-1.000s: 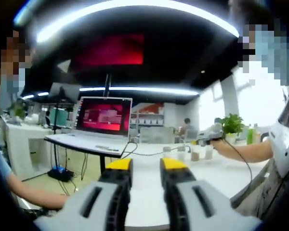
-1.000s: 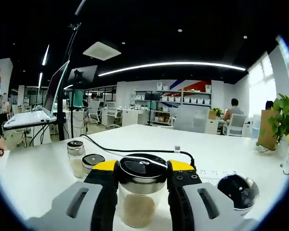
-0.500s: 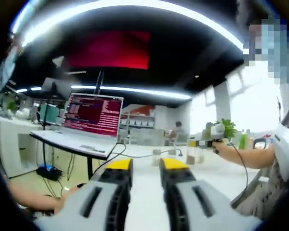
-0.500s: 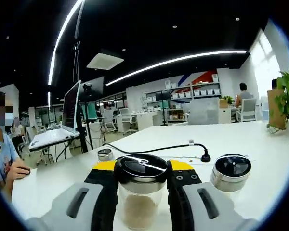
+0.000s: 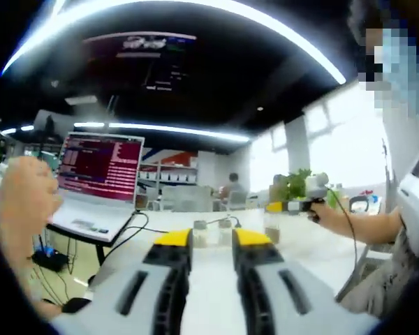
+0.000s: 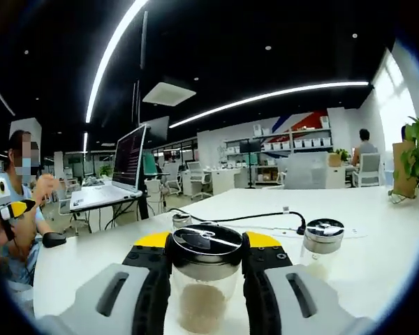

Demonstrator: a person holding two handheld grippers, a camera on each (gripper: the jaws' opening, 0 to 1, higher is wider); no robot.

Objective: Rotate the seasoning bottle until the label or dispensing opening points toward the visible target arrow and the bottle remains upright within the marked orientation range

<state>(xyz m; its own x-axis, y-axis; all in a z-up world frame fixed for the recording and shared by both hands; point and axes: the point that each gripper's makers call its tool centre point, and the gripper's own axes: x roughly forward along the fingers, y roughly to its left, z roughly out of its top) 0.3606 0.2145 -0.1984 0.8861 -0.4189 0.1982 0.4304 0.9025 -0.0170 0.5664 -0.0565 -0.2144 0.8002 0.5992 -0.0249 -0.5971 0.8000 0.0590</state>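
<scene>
My right gripper [image 6: 207,252] is clamped on the seasoning bottle [image 6: 205,279], both yellow-tipped jaws pressed against its glass sides just under the black lid [image 6: 207,243], and the bottle stands upright between them with pale powder settled level in its lower half. So the grasp is made and the jar looks vertical; that much of the job I judge done. What I cannot confirm is the aim: no target arrow or marked range is visible on the white table [image 6: 377,230], and no label reads on the glass, so whether the turn is finished stays open. From the held bottle, a second jar [image 6: 322,237] with a metal-rimmed lid stands at about two o'clock, well apart, and a small third jar [image 6: 181,220] sits just beyond at eleven o'clock beside a black cable [image 6: 251,216]. A laptop [image 6: 119,178] rests on a stand farther out at ten o'clock. My left gripper [image 5: 211,244] is idle, its jaws parted with bare table showing through the gap and nothing between them. Ahead of it at twelve o'clock stands a cluster of small jars [image 5: 209,232], and at two o'clock the right gripper comes into the left gripper view, held in a hand [image 5: 326,211]. I'd judge the remaining work is checking the heading and then releasing without tipping.
</scene>
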